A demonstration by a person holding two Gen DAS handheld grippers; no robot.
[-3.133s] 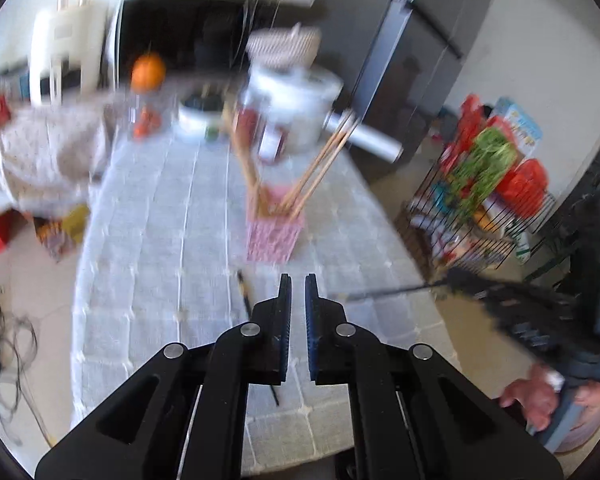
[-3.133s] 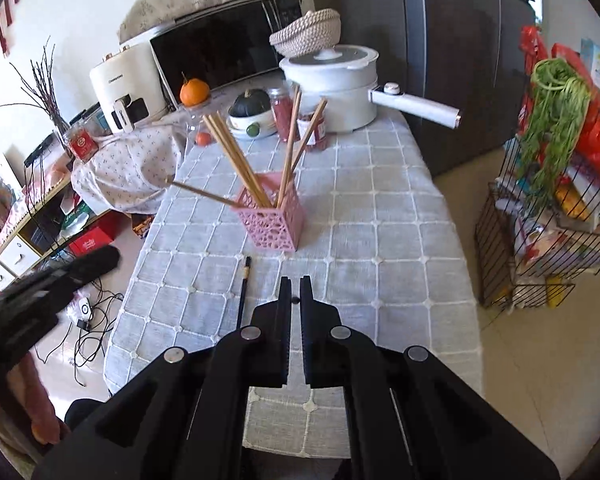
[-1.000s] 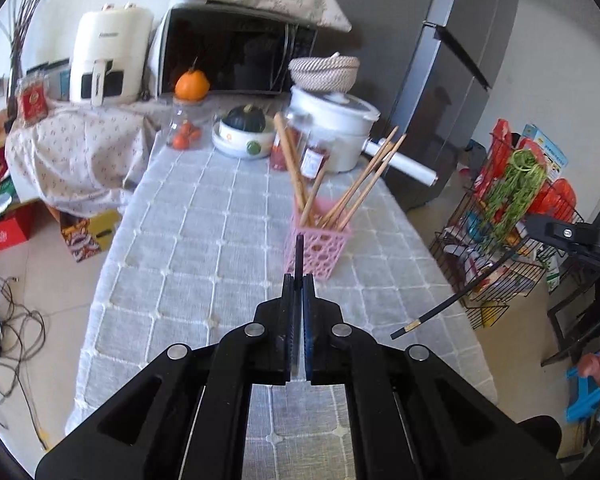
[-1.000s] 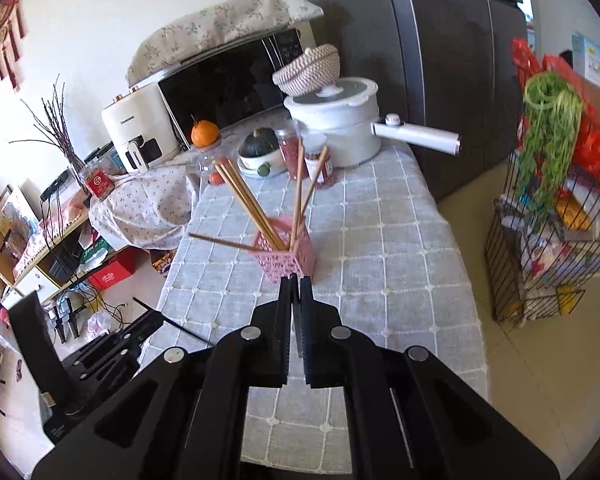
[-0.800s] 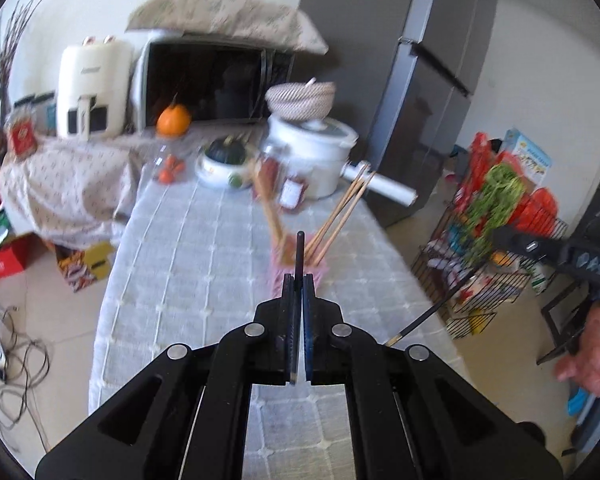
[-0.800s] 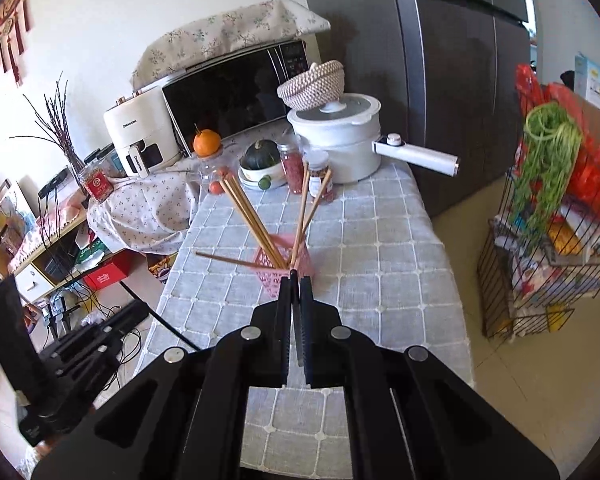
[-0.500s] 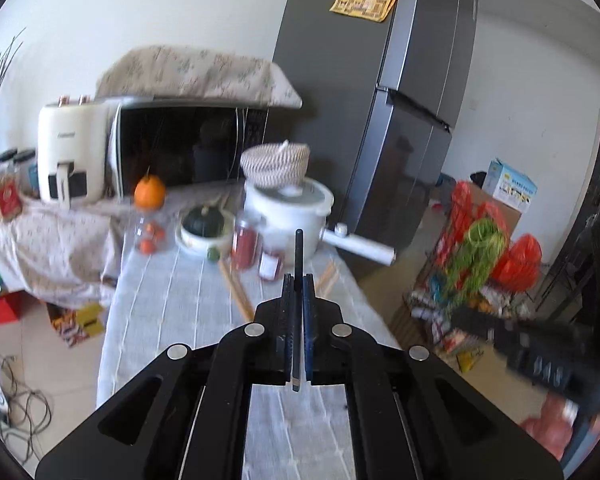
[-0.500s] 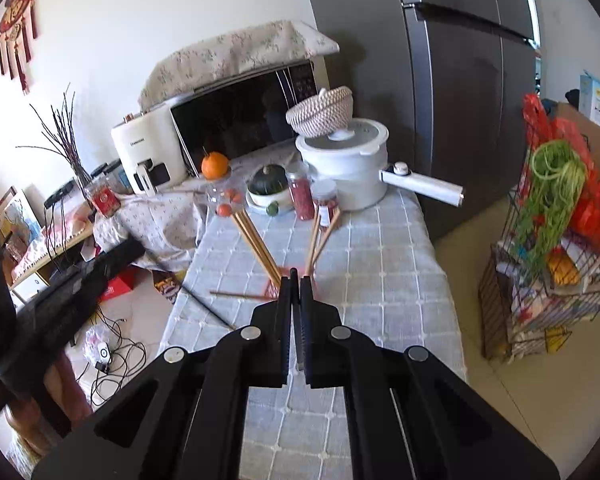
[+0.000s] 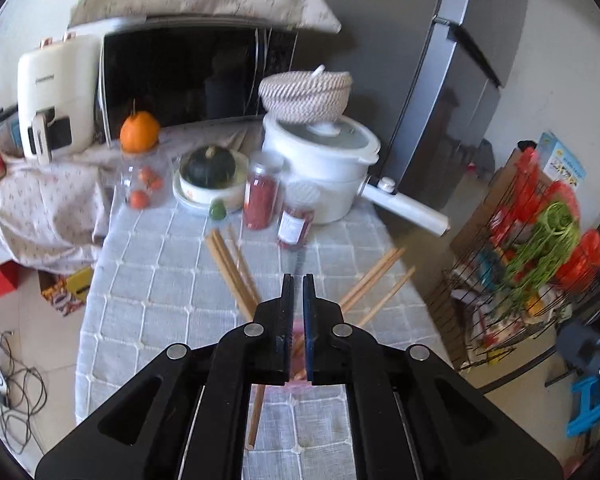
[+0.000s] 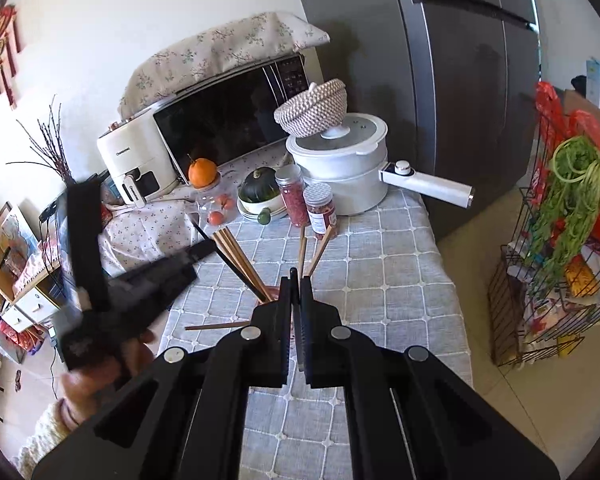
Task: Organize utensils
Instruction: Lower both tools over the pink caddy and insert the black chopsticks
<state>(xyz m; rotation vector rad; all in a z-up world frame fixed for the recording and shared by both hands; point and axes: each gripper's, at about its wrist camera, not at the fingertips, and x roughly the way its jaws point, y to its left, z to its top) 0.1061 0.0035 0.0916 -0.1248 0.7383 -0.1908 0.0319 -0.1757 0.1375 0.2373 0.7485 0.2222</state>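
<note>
Grey checked cloth covers the desk (image 9: 160, 280), with a white pot (image 9: 320, 168) at the back, beyond the pink basket (image 9: 296, 328). From the left wrist, that basket is almost wholly hidden behind the left tongs (image 9: 296, 292); only a pink sliver shows through the narrow gap between the jaws. Wooden chopsticks (image 9: 232, 268) fan out of the basket to either side of the tongs. No stick can be made out between the jaws, and the view is blurred.

From the right wrist, the desk (image 10: 380, 280) shows sharper. Just the basket (image 10: 274, 292) rim peeks over the right tongs (image 10: 298, 280), which are pressed onto a second dark chopstick (image 10: 298, 320) held lengthwise, pointing at the basket. The left tongs (image 10: 204, 248) reach in tilted from the basket's left, a blurred hand (image 10: 100, 368) behind them. A dark chopstick (image 10: 228, 260) slants past their tip into the basket; whether they grip it cannot be told. One loose wooden chopstick (image 10: 216, 326) lies flat, left of the basket.
</note>
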